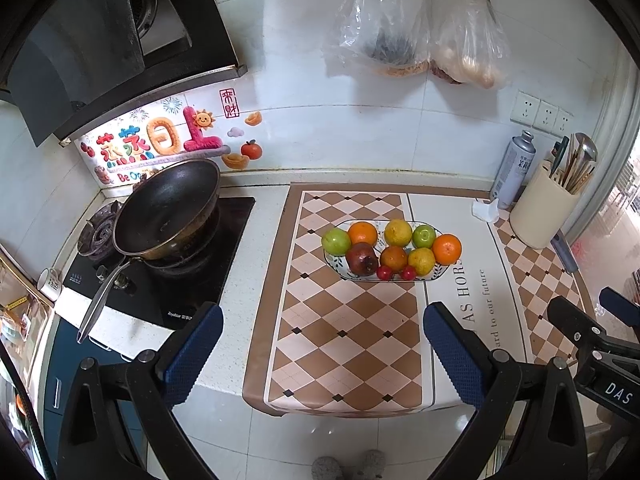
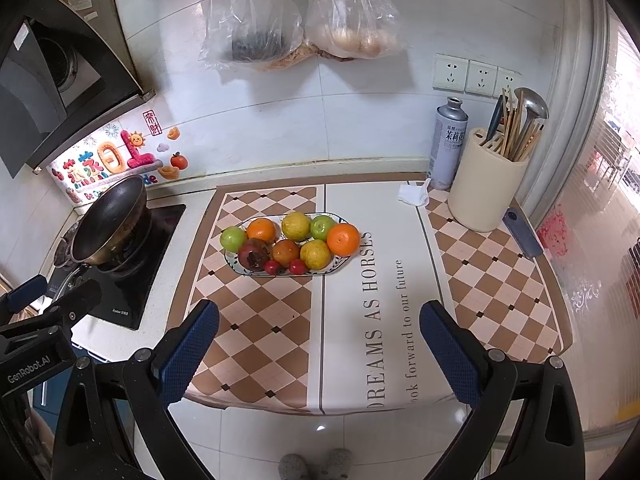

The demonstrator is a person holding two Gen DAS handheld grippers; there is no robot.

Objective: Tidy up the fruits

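Observation:
An oval patterned plate sits on the checkered mat and holds several fruits: green apples, oranges, yellow citrus, a dark pomegranate and small red fruits. My left gripper is open and empty, held back above the counter's front edge, well short of the plate. My right gripper is open and empty, also well in front of the plate. The right gripper also shows at the right edge of the left wrist view, and the left gripper at the left edge of the right wrist view.
A black wok sits on the stove at left. A spray can, a cream utensil holder and crumpled white paper stand at back right. Plastic bags hang on the wall.

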